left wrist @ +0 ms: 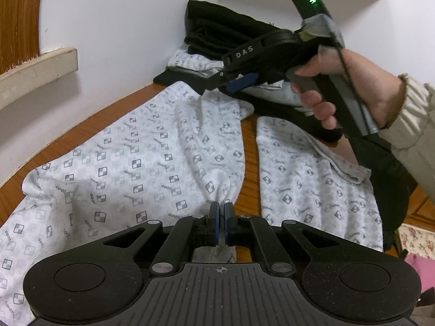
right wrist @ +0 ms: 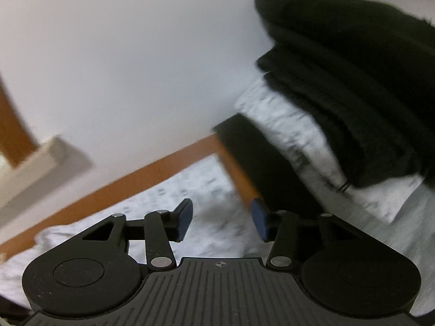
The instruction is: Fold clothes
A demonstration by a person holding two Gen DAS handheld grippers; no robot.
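left gripper (left wrist: 220,212) clamped on trousers (left wrist: 152,163) crotch, anchoring them flat on table (left wrist: 248,133) | right gripper (right wrist: 221,218) jaws apart, empty, over far leg end, likely for fold | folded stack (left wrist: 214,38) beyond

— From my seat the right wrist view is smeared; the print on the patterned garment (right wrist: 206,190) is unreadable.

— Same here. On mine, the right gripper (left wrist: 233,85) hides part of the folded pile (left wrist: 212,35).

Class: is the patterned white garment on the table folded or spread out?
Spread out: the patterned white garment lies open and wrinkled across the table.
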